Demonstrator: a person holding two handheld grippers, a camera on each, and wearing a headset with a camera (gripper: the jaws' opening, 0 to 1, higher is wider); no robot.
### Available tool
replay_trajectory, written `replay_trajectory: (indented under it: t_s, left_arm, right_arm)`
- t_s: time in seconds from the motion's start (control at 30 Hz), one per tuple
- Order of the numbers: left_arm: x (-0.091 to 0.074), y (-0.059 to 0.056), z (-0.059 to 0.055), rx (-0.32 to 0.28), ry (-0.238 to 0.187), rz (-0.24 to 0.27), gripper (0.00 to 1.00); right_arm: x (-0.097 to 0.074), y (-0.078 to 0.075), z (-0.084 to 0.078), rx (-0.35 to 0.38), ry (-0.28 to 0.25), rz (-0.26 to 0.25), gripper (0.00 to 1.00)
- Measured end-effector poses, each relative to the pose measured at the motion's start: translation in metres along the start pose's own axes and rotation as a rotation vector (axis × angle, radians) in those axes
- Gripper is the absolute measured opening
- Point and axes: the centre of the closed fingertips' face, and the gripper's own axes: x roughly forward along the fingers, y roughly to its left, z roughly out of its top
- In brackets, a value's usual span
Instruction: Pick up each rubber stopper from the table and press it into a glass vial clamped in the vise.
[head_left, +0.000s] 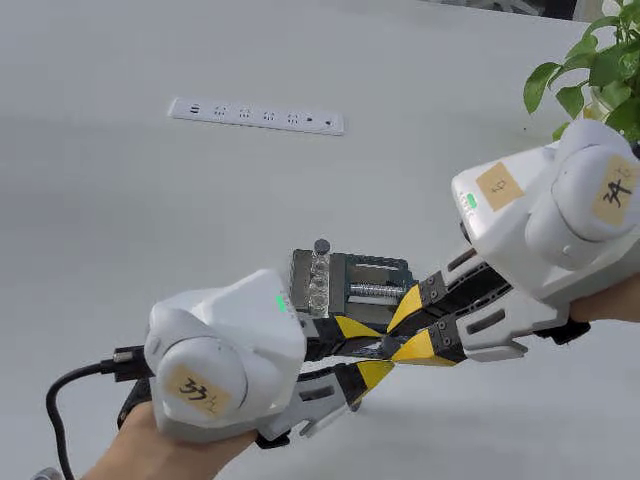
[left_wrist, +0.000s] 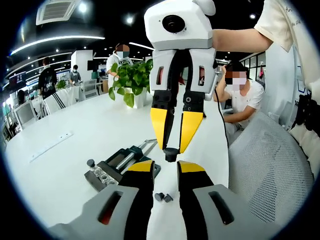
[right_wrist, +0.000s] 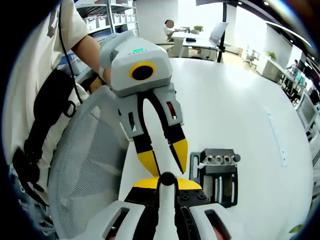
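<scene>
While the right tongs (left_wrist: 172, 149) pinch one rubber stopper (left_wrist: 170, 155) in the air just beside the vise (head_left: 372, 285), the left tongs (right_wrist: 168, 164) hang open near it, holding nothing. I think it is being carried now. Next it must sit over an open glass vial (head_left: 319, 283) and be pushed straight down

Head view: looks forward and down onto the worktop (head_left: 120, 250) from close above the meeting fingers (head_left: 415, 347). Left gripper view: faces the right gripper (left_wrist: 171, 150) at close range. Right gripper view: faces the left gripper (right_wrist: 170, 173) likewise. All 3 views share the vise (head_left: 350, 285), just beside those fingers.
</scene>
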Motion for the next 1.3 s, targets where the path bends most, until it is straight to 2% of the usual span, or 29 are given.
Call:
replay_trajectory:
  t_s: [0.23, 0.33, 0.43, 0.57, 0.7, 0.77, 0.9, 1.03, 1.13, 1.3]
  left_arm:
    - [-0.013, 0.026, -0.022, -0.049, 0.056, 0.103, 0.51]
    - [-0.019, 0.035, -0.03, -0.052, 0.075, 0.136, 0.65]
    - [-0.027, 0.047, -0.041, -0.075, 0.094, 0.162, 0.73]
    - [-0.034, 0.058, -0.05, -0.097, 0.106, 0.201, 0.84]
    - [-0.04, 0.063, -0.055, -0.118, 0.107, 0.23, 0.91]
    - [-0.041, 0.064, -0.057, -0.134, 0.104, 0.24, 0.99]
    - [-0.042, 0.061, -0.068, -0.162, 0.128, 0.22, 0.99]
    - [-0.045, 0.06, -0.071, -0.148, 0.134, 0.238, 0.99]
    - [-0.046, 0.061, -0.074, -0.163, 0.127, 0.247, 0.99]
    - [-0.049, 0.063, -0.076, -0.17, 0.128, 0.261, 0.99]
  right_arm:
    - [0.005, -0.004, -0.003, -0.007, 0.021, 0.006, 0.05]
    - [0.007, -0.006, -0.004, -0.014, 0.031, 0.009, 0.05]
    - [0.009, -0.008, -0.004, -0.016, 0.035, 0.012, 0.05]
    - [0.011, -0.014, -0.005, -0.022, 0.044, 0.014, 0.05]
    - [0.014, -0.021, -0.004, -0.04, 0.062, 0.016, 0.05]
    - [0.014, -0.027, -0.003, -0.048, 0.069, 0.016, 0.05]
    - [0.016, -0.042, -0.002, -0.074, 0.094, 0.007, 0.05]
    - [0.02, -0.053, 0.001, -0.085, 0.101, 0.008, 0.05]
    - [0.022, -0.065, 0.002, -0.108, 0.113, 0.003, 0.05]
    - [0.022, -0.085, 0.003, -0.175, 0.147, 0.001, 0.05]
